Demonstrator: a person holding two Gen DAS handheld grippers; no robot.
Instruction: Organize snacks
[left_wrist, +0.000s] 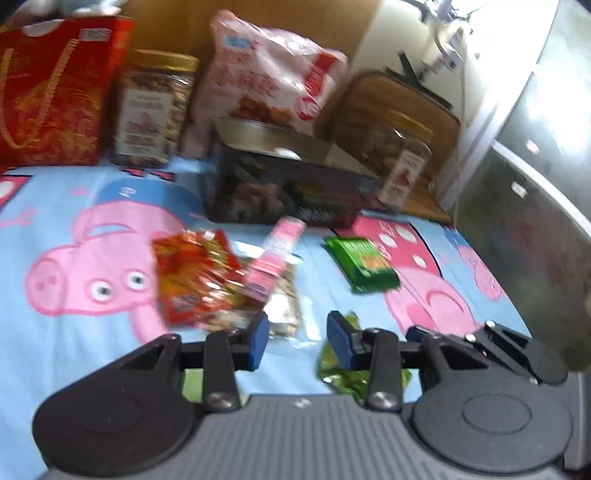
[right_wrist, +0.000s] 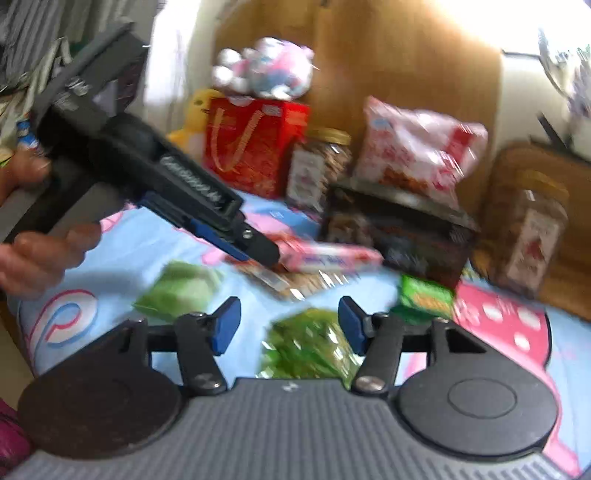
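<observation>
Loose snacks lie on a blue cartoon-pig cloth (left_wrist: 92, 221). In the left wrist view I see a red-orange packet (left_wrist: 195, 273), a pink box (left_wrist: 275, 254) leaning over a clear packet (left_wrist: 284, 306), a green packet (left_wrist: 364, 264) and a crinkled green wrapper (left_wrist: 343, 373). My left gripper (left_wrist: 297, 341) is open and empty just in front of the clear packet. My right gripper (right_wrist: 288, 326) is open and empty above a crinkled green packet (right_wrist: 310, 343). The left gripper also shows in the right wrist view (right_wrist: 258, 251), next to the pink box (right_wrist: 328, 258).
At the back stand a red gift bag (left_wrist: 55, 96), a gold-lidded jar (left_wrist: 151, 110), a pink-white snack bag (left_wrist: 266, 77), a dark open box (left_wrist: 288, 184) and a second jar (left_wrist: 406, 162). A plush toy (right_wrist: 266, 70) sits on the red bag. A metal cabinet (left_wrist: 535, 166) is on the right.
</observation>
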